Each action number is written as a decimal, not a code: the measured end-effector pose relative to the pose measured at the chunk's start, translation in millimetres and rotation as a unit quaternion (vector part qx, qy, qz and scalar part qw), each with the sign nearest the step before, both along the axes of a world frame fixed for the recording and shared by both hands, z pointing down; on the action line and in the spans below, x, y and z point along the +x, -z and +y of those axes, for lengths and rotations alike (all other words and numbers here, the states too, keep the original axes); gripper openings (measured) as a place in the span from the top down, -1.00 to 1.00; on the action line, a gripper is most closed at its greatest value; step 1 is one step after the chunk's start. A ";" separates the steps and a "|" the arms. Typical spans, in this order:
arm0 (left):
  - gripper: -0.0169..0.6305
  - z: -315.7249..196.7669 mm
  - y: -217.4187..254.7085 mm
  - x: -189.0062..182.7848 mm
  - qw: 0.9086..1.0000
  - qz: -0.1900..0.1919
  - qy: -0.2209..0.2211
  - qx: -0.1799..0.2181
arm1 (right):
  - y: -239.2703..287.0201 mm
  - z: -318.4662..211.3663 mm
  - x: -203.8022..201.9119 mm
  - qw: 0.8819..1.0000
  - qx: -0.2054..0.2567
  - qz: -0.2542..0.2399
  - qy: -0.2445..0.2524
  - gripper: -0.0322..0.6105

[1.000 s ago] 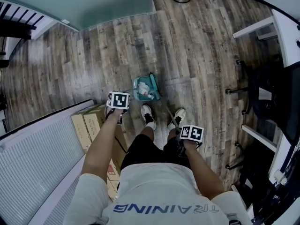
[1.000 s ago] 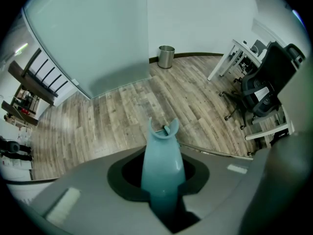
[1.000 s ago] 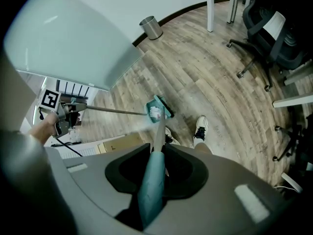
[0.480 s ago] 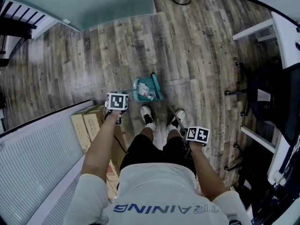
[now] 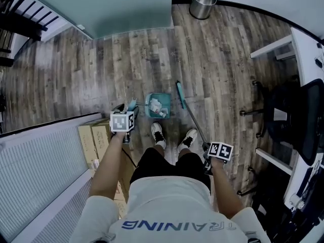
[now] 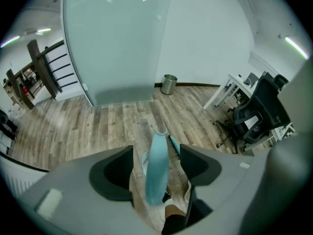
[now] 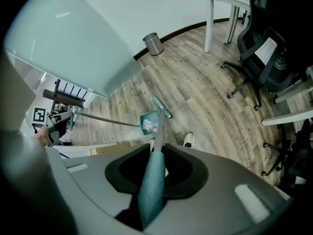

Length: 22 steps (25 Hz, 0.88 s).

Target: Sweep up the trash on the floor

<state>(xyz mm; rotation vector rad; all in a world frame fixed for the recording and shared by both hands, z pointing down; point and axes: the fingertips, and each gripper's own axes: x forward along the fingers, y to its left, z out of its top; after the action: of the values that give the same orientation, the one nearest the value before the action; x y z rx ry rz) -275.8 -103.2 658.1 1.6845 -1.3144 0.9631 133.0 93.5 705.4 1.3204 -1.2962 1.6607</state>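
Trash in dustpan on open floor beside boxes; left fingers just spread wide around its handle, right fingers clamp the broom.

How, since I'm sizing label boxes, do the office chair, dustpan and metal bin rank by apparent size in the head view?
1. office chair, clearly largest.
2. dustpan and metal bin: about alike; the bin stands farther off, so unranked.

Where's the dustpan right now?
In the head view, the teal dustpan sits on the wood floor near centre, just ahead of the person's shoes, with the broom head at its right.
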 end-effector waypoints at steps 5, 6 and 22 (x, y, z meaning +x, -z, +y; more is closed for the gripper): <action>0.08 -4.3 57.5 -2.8 0.996 0.008 0.041 0.081 | 12.3 -14.0 14.7 1.000 0.011 0.007 0.004 0.56; 0.14 -5.2 72.8 -0.6 0.994 0.012 0.045 0.101 | 15.0 -16.7 16.1 1.000 0.014 0.007 0.006 0.56; 0.94 -35.9 342.2 108.1 0.902 0.106 0.002 0.419 | 100.8 -95.5 18.7 0.990 0.118 0.029 0.068 0.56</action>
<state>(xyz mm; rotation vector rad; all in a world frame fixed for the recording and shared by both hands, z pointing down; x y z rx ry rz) -167.6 -139.1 315.9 2.3249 -1.6997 0.1562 151.7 -2.0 604.6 1.3718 -1.5492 1.3993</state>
